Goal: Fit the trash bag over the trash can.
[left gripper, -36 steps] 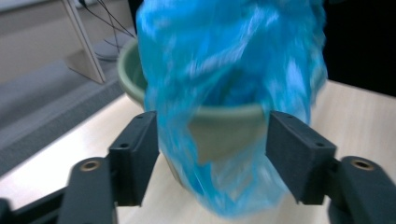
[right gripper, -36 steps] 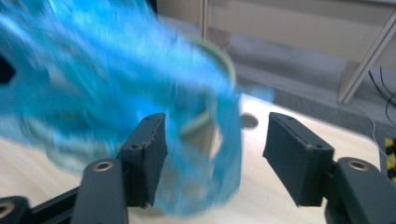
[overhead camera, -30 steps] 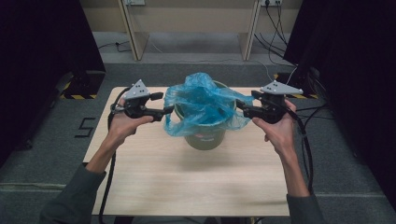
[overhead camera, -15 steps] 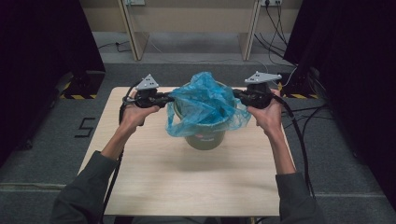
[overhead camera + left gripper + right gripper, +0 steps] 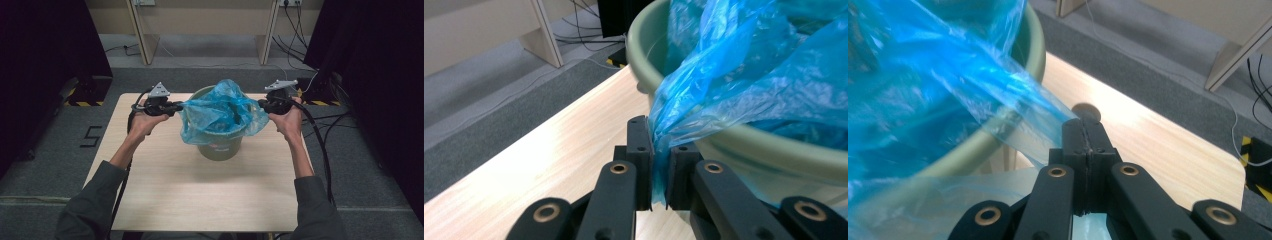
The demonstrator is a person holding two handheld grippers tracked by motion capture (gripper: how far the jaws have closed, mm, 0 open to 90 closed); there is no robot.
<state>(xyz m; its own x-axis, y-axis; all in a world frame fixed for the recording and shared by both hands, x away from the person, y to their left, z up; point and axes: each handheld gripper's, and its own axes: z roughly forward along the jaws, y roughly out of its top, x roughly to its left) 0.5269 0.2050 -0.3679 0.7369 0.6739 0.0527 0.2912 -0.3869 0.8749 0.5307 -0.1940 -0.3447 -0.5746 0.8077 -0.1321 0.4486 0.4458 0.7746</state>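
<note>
Grippers, left [image 5: 176, 106] and right [image 5: 262, 103], clamped on blue bag [image 5: 220, 112] (green bin [image 5: 220, 149] between).

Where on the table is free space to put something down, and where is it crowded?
The widest bare patch is the near half of the table, between the bucket and the near edge, flanked by the forearms. A narrow strip lies behind the bucket. It is crowded at mid-table: the left gripper and right gripper stretch the blue bag over the bucket.
</note>
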